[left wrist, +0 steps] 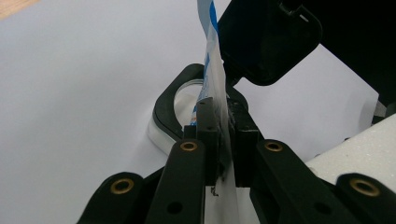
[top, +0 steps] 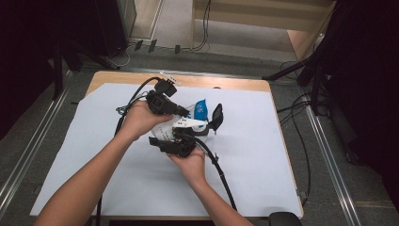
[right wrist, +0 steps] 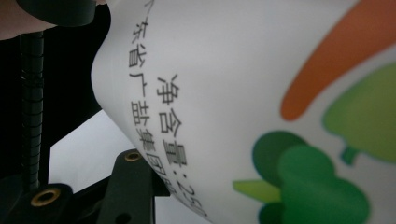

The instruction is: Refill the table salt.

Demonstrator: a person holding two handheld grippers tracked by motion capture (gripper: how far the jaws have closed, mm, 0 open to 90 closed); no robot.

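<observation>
A white bag with a blue top (top: 201,109) is held up at mid-table between both hands. My left gripper (top: 186,113) is shut on the bag's thin edge (left wrist: 212,70), with the pads (left wrist: 205,126) pinching it. Under the bag is a container with a black ring mouth (left wrist: 163,107) and a black flip lid (left wrist: 268,42) that stands up (top: 217,117). My right gripper (top: 181,135) is at the bag's lower side. The bag's printed face (right wrist: 243,93) lies close against its camera. One finger (right wrist: 128,182) stands wide to the left; the other is hidden behind the bag.
A white sheet (top: 244,179) covers the wooden table (top: 108,77). Black cables trail from both grippers across the sheet (top: 221,174). Dark stands and floor cables ring the table.
</observation>
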